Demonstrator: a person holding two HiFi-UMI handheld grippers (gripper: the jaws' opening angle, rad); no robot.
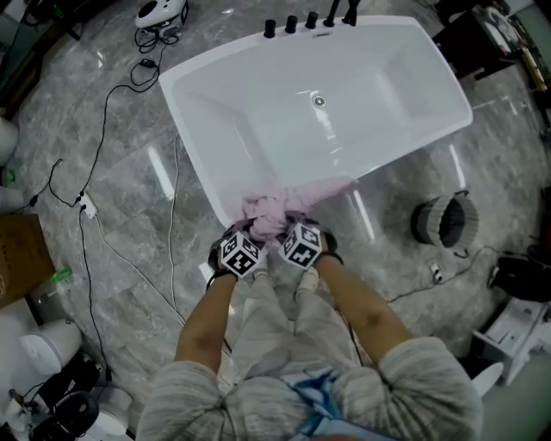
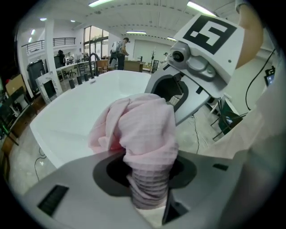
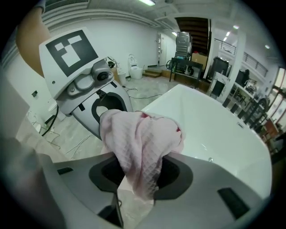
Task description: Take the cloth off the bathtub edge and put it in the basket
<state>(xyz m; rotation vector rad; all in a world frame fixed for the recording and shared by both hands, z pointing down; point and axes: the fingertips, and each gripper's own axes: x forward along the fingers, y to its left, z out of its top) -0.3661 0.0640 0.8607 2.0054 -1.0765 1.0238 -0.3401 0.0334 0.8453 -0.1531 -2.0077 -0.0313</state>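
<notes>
The pink cloth point(image 1: 271, 212) is bunched at the near corner of the white bathtub point(image 1: 196, 159), and one end still trails along the rim to the right. Both grippers meet at the bunch: the left gripper point(image 1: 253, 232) and the right gripper point(image 1: 289, 229) are each shut on a fold of it. In the left gripper view the cloth point(image 2: 147, 134) rises out of the left gripper point(image 2: 149, 197), with the right gripper's marker cube point(image 2: 210, 33) close behind. In the right gripper view the cloth point(image 3: 138, 138) hangs through the right gripper point(image 3: 134, 192). A dark ribbed basket point(image 1: 443, 220) stands on the floor to the right.
Black taps point(image 1: 310, 19) line the tub's far rim. Cables point(image 1: 95, 215) run over the grey marble floor at the left. A cardboard box point(image 1: 21, 258) and white fixtures point(image 1: 52, 353) stand at the left; dark equipment point(image 1: 521, 276) lies beyond the basket.
</notes>
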